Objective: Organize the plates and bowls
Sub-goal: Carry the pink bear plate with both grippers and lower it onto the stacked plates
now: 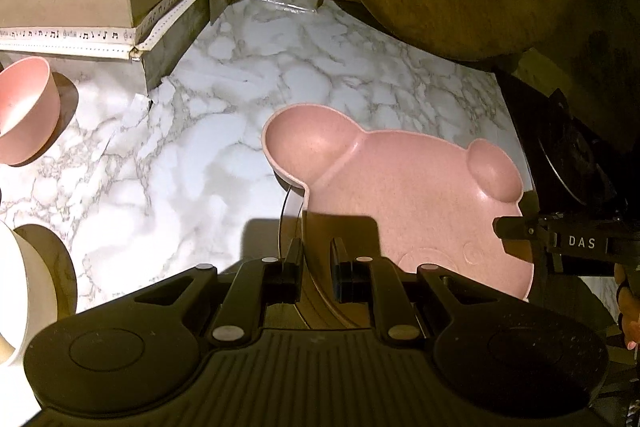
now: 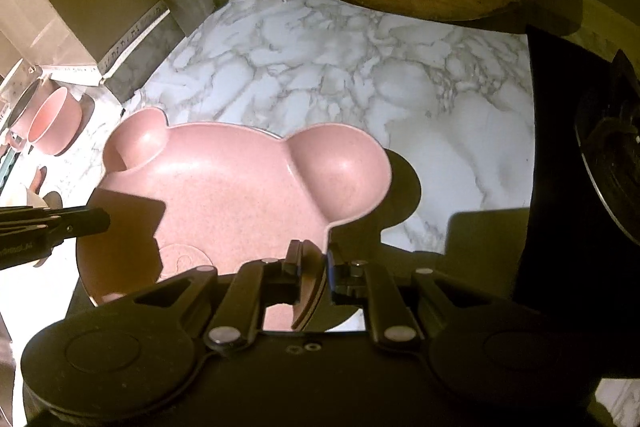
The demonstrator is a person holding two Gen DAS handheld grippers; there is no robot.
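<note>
Left wrist: "DAS" on right gripper [image 1: 516,229].

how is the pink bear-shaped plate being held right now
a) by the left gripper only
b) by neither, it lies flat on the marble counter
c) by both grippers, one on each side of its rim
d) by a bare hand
c: the left gripper and the right gripper each have their jaws shut on opposite edges of the pink bear-shaped plate, which casts a shadow on the marble counter below.
</note>
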